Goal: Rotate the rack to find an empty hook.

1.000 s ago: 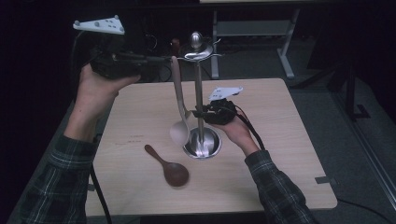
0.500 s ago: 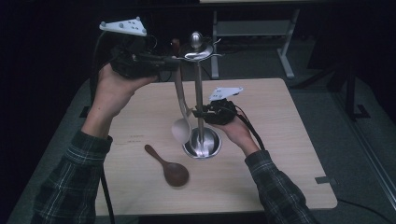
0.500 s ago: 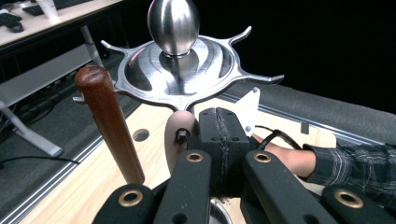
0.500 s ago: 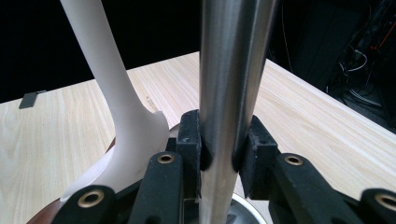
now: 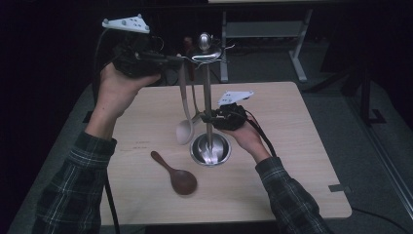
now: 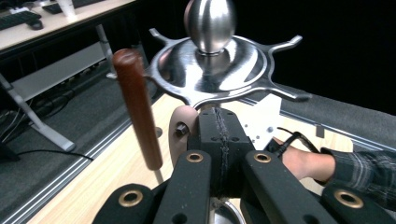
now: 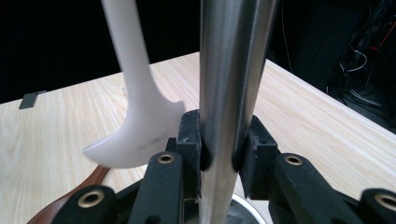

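At the stand's (image 5: 208, 97) top, left gripper (image 5: 168, 59), jaws closed, probably on the white spoon's (image 5: 184, 127) handle, has moved closer; right gripper (image 5: 210, 118) clamps the stand's pole.

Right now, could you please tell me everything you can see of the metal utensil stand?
The metal utensil stand looks like polished steel: a round bowl-shaped base on the wooden table, an upright pole, a top disc with curved hook arms and an egg-shaped knob. The right gripper clamps the pole low down. The left gripper, jaws shut, is at the disc's rim. A white spoon hangs beside the pole.
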The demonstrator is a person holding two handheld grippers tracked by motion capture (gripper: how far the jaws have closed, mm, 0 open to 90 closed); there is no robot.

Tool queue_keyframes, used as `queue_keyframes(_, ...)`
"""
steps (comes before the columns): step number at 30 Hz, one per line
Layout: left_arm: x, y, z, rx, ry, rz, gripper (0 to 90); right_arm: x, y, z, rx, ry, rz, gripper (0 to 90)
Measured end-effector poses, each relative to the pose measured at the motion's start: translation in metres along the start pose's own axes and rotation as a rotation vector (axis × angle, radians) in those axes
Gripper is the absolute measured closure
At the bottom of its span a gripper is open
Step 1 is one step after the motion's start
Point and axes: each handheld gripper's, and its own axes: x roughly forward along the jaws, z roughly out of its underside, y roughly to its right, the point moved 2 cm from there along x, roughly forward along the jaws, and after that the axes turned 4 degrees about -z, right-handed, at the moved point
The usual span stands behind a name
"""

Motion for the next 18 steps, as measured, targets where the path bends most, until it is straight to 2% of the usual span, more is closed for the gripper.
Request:
queue_keyframes(14,0.0045,-0.0092,-0.0012,-0.011,0.002,-0.014,89.9,0.0001,0.0001,0.0000,0.001,0.001,-0.002,72.1)
queue_keyframes(18,0.0028,-0.0069,0.0004,-0.006,0.010,-0.012,89.9,0.0000,-0.0001,0.0000,-0.002,0.000,-0.005,72.0)
